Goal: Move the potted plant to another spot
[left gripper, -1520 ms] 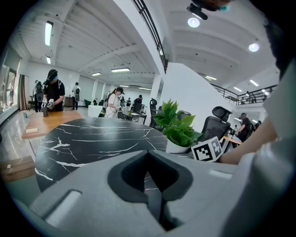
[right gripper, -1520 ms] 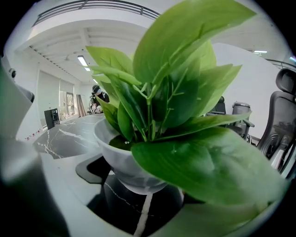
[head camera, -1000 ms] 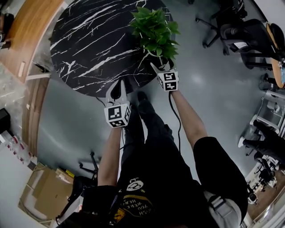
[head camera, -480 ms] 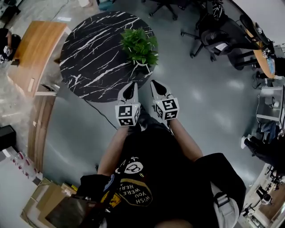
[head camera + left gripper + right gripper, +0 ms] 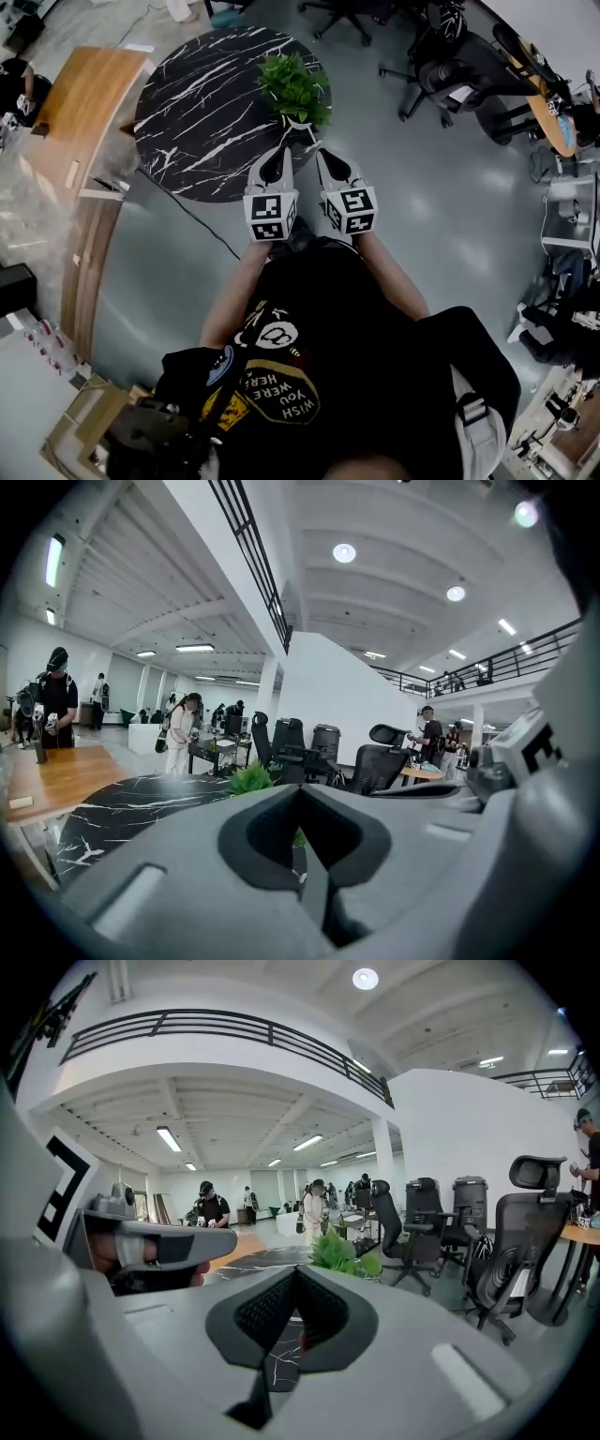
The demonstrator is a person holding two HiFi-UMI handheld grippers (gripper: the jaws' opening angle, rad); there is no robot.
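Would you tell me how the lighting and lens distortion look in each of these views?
Head view: strong fisheye bending, soft glare patches on the grey floor, the potted plant sharp. Left gripper view: ceiling lights bloom, corners black. Right gripper view: balcony railing bows, corners black.

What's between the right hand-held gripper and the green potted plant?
Only bare top of the round black marble table lies between the right hand-held gripper and the green potted plant, as the head view shows.
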